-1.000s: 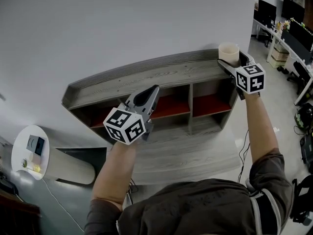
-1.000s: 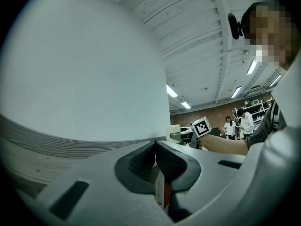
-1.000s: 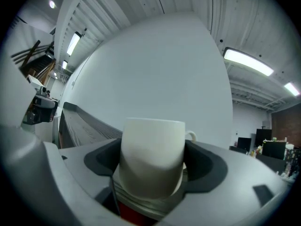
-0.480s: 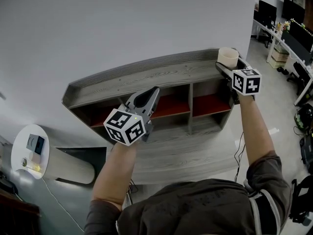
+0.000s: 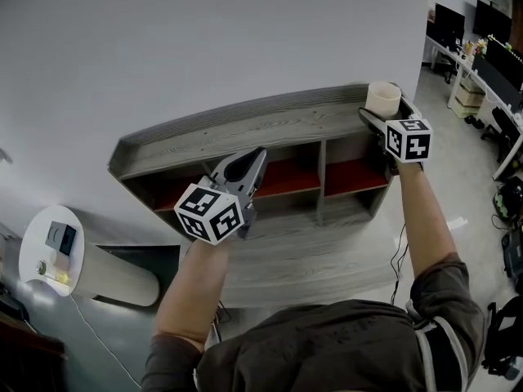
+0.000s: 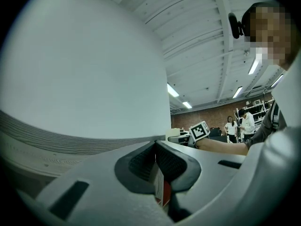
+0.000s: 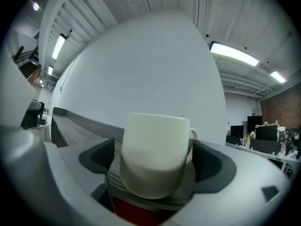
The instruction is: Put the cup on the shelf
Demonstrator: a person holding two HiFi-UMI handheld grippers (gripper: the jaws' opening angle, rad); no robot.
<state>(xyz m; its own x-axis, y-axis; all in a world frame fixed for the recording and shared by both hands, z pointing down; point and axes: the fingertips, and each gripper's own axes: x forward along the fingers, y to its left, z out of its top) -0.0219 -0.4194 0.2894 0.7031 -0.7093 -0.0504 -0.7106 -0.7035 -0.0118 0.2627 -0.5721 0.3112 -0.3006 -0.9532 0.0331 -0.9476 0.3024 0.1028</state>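
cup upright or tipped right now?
Upright: the cup stands on its base on the shelf top, rim up, handle out to one side.

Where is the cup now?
In the head view the cup stands on the shelf, at its right end, inside the right hand-held gripper, whose jaws are opening.

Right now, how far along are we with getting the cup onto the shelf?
Done: the cup stands upright on top of the shelf, at its right end. In hand: the right gripper is opening its jaws, with the cup between them and a gap beside it. Left: draw that gripper back clear of the cup. The left gripper is shut and empty.
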